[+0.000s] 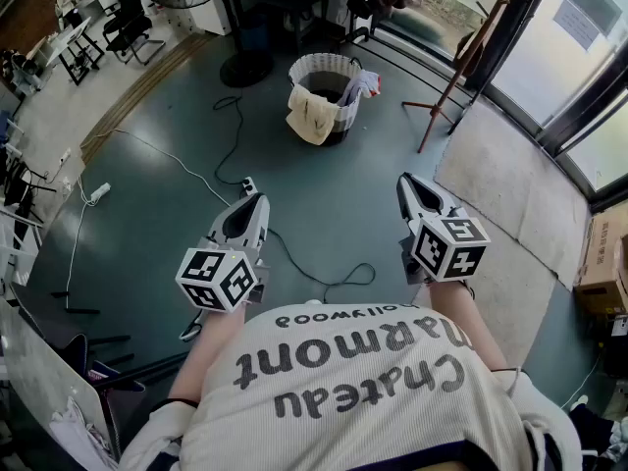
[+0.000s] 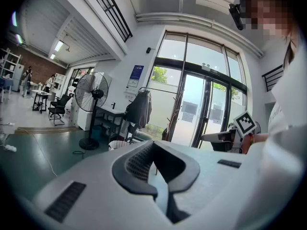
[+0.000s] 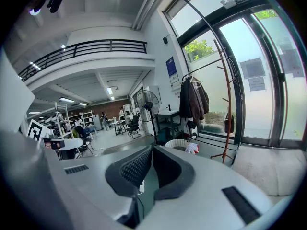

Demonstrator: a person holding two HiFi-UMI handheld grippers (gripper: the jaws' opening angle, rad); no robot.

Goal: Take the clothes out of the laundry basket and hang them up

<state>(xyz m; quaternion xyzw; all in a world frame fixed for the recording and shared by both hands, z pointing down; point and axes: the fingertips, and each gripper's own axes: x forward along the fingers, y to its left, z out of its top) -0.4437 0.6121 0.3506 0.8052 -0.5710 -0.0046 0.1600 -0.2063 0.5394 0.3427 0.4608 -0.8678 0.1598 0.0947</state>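
I hold my left gripper (image 1: 252, 198) and my right gripper (image 1: 406, 185) side by side in front of my chest, each tipped a little below level. Both are clenched: on each the two dark pads meet at the tips and nothing lies between them, so neither is grasping any cloth.

The laundry basket (image 1: 345, 116) stands on the green floor (image 1: 177, 194) well ahead of both grippers, roughly between the lines they point along. From my right gripper it sits just right of the jaw tips; from my left gripper only its white rim peeps out beside the jaw tips. A cream cloth (image 1: 312, 118) hangs over the rim on the side facing me, and a white and red garment (image 1: 361, 84) is bunched on the rim towards my right gripper's side. The rest of the basket's inside is too dark to read.

The wooden coat rack (image 1: 461, 62) stands ahead and to the right of my right gripper, beyond the basket, near the glass doors, with dark jackets (image 3: 193, 99) on another rack further off. A black cable (image 1: 231, 130) trails over the floor ahead of my left gripper, and a standing fan (image 2: 91, 94) is far ahead on its left
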